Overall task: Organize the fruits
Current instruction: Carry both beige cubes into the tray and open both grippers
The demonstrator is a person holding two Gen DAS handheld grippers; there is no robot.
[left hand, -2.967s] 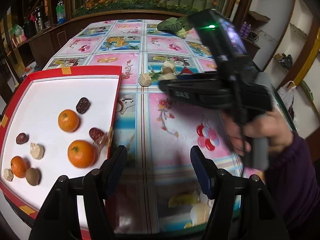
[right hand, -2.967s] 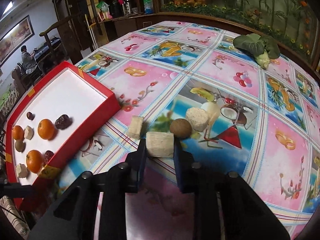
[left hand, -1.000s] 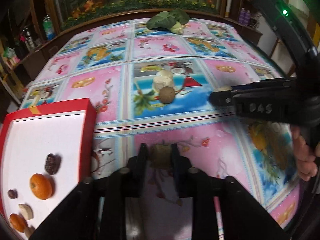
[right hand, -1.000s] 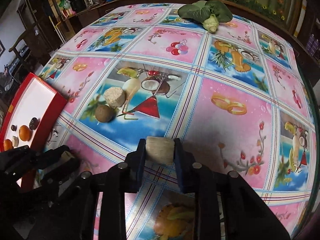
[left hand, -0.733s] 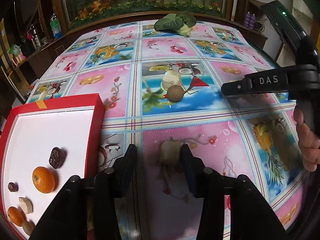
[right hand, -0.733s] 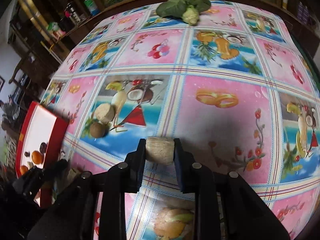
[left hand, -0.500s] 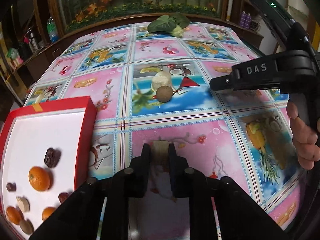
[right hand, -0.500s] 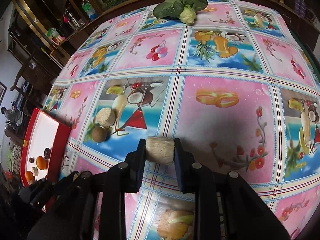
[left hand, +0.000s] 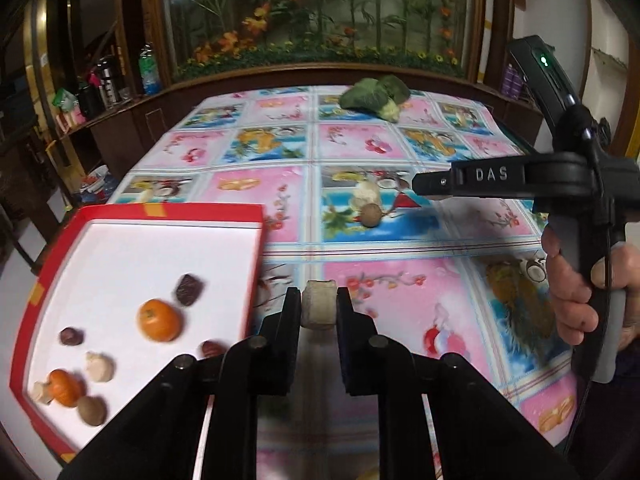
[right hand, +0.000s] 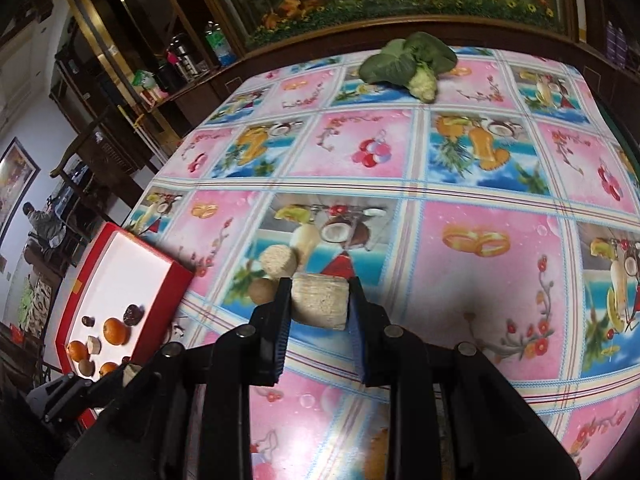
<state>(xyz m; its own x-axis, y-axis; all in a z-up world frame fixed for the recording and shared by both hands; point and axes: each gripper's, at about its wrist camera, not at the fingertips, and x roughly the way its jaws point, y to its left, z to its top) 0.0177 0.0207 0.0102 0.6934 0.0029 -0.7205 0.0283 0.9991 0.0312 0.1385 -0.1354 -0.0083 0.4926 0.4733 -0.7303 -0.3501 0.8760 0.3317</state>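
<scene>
My left gripper [left hand: 318, 308] is shut on a small beige chunk [left hand: 318, 310], held above the tablecloth just right of the red tray [left hand: 256, 216]. The tray's white floor holds oranges [left hand: 159, 319], dark dates [left hand: 189, 289] and pale pieces. My right gripper [right hand: 319, 304] is shut on a larger beige cylinder chunk [right hand: 320, 300], held above the table. Its body shows in the left wrist view [left hand: 492, 178]. On the table lie a round beige piece [right hand: 279, 261] and a brown round fruit [right hand: 262, 291].
A leafy green vegetable [right hand: 412, 65] lies at the table's far end. A dark wooden cabinet with bottles stands at the left [right hand: 176, 64]. The tray also shows at the lower left of the right wrist view [right hand: 176, 276]. A person's hand [left hand: 576, 292] holds the right gripper.
The left gripper opened and shut again on the small chunk, then lifted it and drew back toward the tray. The right gripper kept its chunk and lowered toward the loose pieces.
</scene>
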